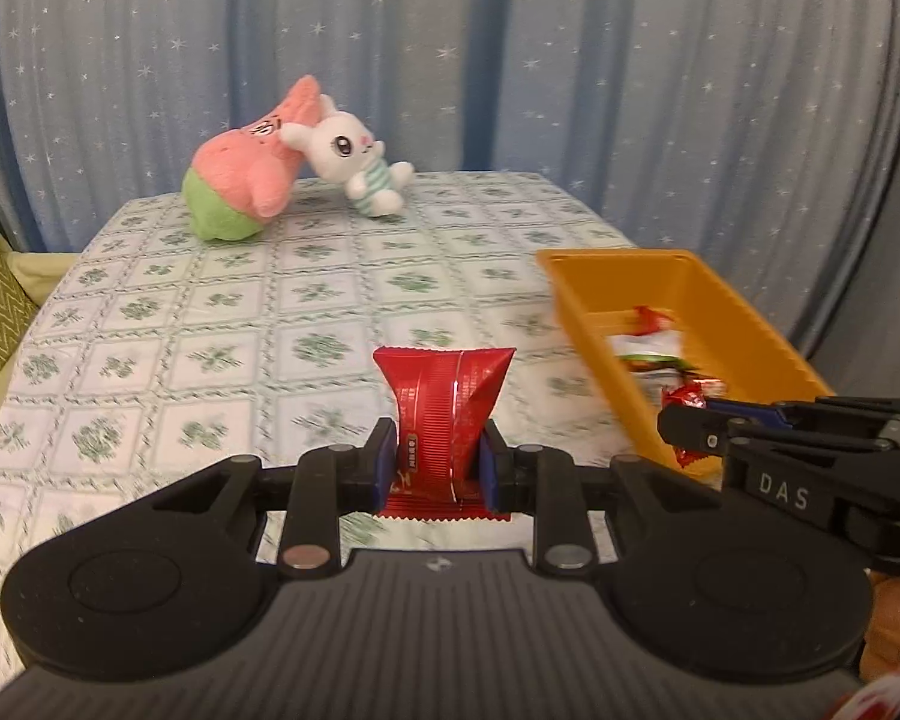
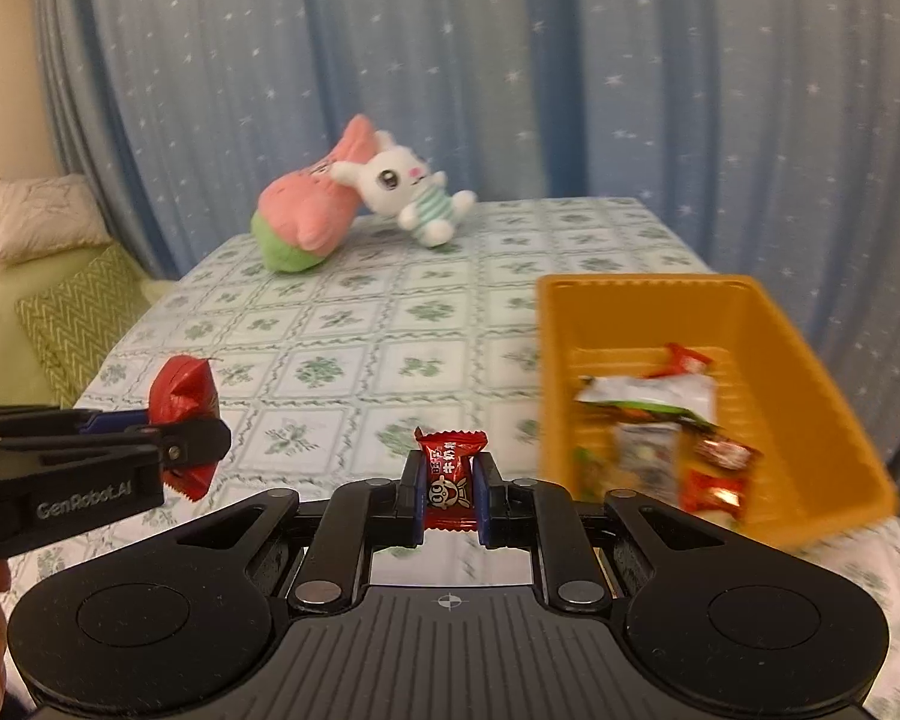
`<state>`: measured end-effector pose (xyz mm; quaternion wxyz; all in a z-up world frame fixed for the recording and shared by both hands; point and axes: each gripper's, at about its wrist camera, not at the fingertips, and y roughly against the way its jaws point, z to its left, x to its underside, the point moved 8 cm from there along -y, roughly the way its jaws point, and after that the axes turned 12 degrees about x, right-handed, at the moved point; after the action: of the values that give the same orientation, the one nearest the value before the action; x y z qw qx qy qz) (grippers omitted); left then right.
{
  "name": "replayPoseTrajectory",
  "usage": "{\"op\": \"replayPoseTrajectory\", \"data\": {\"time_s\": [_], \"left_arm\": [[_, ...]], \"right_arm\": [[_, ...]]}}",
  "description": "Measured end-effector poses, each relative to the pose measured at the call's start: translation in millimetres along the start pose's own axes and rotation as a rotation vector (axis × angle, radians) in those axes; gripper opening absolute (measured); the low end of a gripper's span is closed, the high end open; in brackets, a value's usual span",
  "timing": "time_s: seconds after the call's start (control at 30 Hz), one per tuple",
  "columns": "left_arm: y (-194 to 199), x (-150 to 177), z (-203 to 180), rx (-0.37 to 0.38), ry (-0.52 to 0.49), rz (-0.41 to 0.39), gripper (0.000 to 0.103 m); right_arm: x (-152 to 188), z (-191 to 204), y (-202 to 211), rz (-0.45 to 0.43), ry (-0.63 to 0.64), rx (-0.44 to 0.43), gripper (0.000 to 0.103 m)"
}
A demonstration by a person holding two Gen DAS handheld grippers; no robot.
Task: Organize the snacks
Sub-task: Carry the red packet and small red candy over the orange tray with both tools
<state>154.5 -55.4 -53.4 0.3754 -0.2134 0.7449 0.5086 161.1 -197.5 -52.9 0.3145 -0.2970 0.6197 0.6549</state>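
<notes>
The table (image 2: 354, 324), under a green-and-white patterned cloth, fills the lower part of both views, with a blue starred curtain (image 2: 570, 90) behind it. Take the orange bin (image 2: 810, 408) as the landmark: it sits on the table's right side and already holds several wrapped snacks (image 2: 660, 420) in red, white and green wrappers (too blurred to count). Well away from the bin, at the far left of the table, a pink star plush (image 1: 240, 180) leans against a white bunny plush (image 1: 354, 162).

Both hands are carrying — this looks like the transport step, with a snack in each gripper heading for the bin. The left gripper (image 1: 435, 462) is clamped on a red foil packet (image 1: 444, 402), pinched at its waist so the top flares out; it is left of the bin, over bare cloth. The right gripper (image 2: 448, 483) is squeezed tight on a small red candy (image 2: 450, 468) with a cartoon face on the wrapper, just beside the bin's near left corner.

The next move, as I judge it, calls for bringing each gripper over the bin's rim and above its open middle, then parting the fingers so the snack drops inside. The right one is closer and can go first — the left has to cross further, and the two grippers should stay clear of each other at the rim.
</notes>
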Motion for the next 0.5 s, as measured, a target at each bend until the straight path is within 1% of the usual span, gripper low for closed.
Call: {"op": "replayPoseTrajectory", "data": {"time_s": [0.23, 0.5], "left_arm": [[19, 10, -45, 0.032, -0.006, 0.005, 0.025], [24, 10, -79, 0.071, -0.031, 0.019, 0.025]], "right_arm": [[7, -37, 37, 0.014, -0.029, 0.041, 0.016], [15, -72, 57, 0.024, -0.080, 0.072, 0.016]]}}
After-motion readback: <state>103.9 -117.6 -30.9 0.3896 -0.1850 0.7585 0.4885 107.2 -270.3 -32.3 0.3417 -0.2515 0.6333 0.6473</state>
